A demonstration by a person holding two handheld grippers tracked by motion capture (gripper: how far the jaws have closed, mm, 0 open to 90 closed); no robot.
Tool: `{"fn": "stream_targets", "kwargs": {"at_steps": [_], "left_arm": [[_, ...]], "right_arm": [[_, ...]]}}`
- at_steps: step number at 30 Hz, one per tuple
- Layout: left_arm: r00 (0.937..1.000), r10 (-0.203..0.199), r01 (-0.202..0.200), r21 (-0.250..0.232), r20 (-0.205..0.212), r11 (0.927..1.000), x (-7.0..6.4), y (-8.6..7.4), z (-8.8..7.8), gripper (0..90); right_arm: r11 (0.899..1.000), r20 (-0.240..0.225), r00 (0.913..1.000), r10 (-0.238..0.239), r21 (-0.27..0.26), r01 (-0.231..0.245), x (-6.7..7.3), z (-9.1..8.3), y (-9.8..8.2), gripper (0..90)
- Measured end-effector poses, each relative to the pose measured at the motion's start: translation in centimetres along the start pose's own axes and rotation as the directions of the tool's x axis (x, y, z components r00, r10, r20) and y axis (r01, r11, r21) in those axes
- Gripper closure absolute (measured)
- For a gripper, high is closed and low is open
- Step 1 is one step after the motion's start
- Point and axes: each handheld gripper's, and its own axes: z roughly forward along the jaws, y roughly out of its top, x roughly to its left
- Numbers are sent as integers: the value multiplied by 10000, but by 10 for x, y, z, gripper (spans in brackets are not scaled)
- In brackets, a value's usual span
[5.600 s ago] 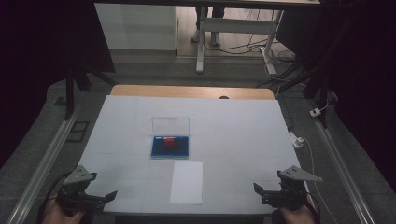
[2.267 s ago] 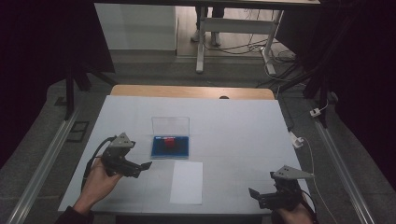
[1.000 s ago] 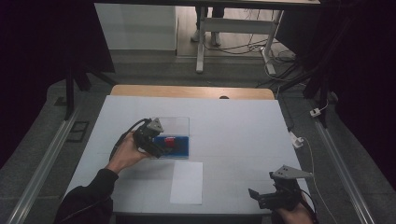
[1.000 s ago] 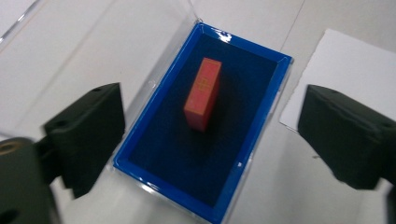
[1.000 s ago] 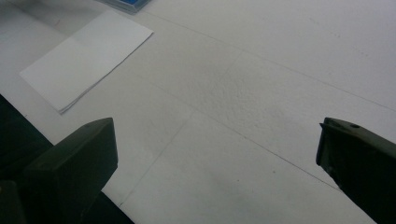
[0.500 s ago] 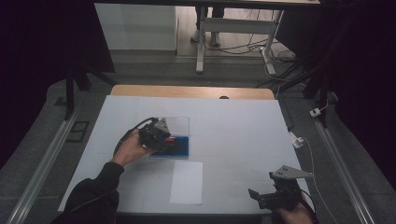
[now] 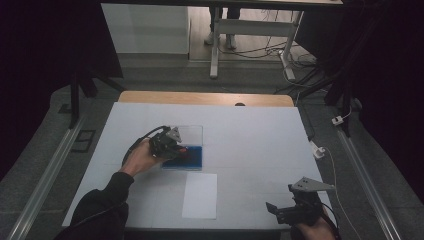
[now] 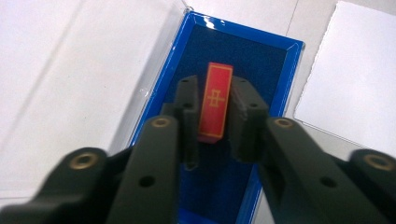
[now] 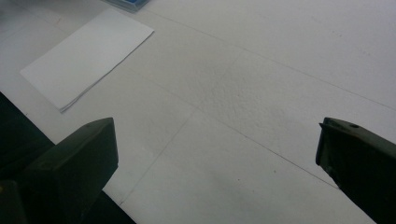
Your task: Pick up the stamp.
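Observation:
A small red block [image 8: 215, 100] with a gold sign on its face stands in a blue-lined case [image 8: 273, 65] near the middle of the white table [image 7: 260, 135]. The case's clear lid [image 8: 93, 79] lies open beside it. My left gripper [image 8: 215, 91] has just been closing with the block between its jaws, and its pads now press on the block's two sides. In the high view that left gripper [image 7: 176, 149] sits over the blue case [image 7: 195, 156]. My right gripper [image 7: 280, 210] rests open at the table's near right corner, nothing between its fingers.
A white sheet of paper [image 7: 200, 195] lies on the table just in front of the case, and the same paper [image 9: 88, 56] shows far left of the right gripper [image 9: 217, 135]. A wooden strip [image 7: 205, 98] edges the table's far side.
The left hand came from the near left corner to the case and its jaws closed on the red block. The right gripper stayed at the near right corner.

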Motion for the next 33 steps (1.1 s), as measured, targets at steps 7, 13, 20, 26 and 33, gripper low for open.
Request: {"fn": "stream_targets", "kwargs": {"at_steps": [7, 13, 20, 26, 33], "left_arm": [[9993, -286, 289, -132, 227, 9995, 1, 1, -3, 802], [9968, -648, 664, -323, 460, 9973, -2, 7, -11, 802], [9926, -1197, 1205, -402, 210, 9919, -11, 10, -21, 803], [9855, -1691, 1698, -556, 166, 9839, -14, 9, -28, 803], [9800, -1984, 1973, -573, -138, 9787, -18, 10, -32, 802]], "right_arm": [[10000, 19, 10000, -20, 20, 20, 0, 0, 0, 0], [10000, 1, 10000, -12, 6, 12, 0, 0, 0, 0], [10000, -4, 10000, -9, -10, 9, 0, 0, 0, 0], [10000, 4, 10000, -30, -69, 30, 0, -1, 0, 0], [9999, -20, 9999, -107, -109, 107, 0, -1, -1, 0]]}}
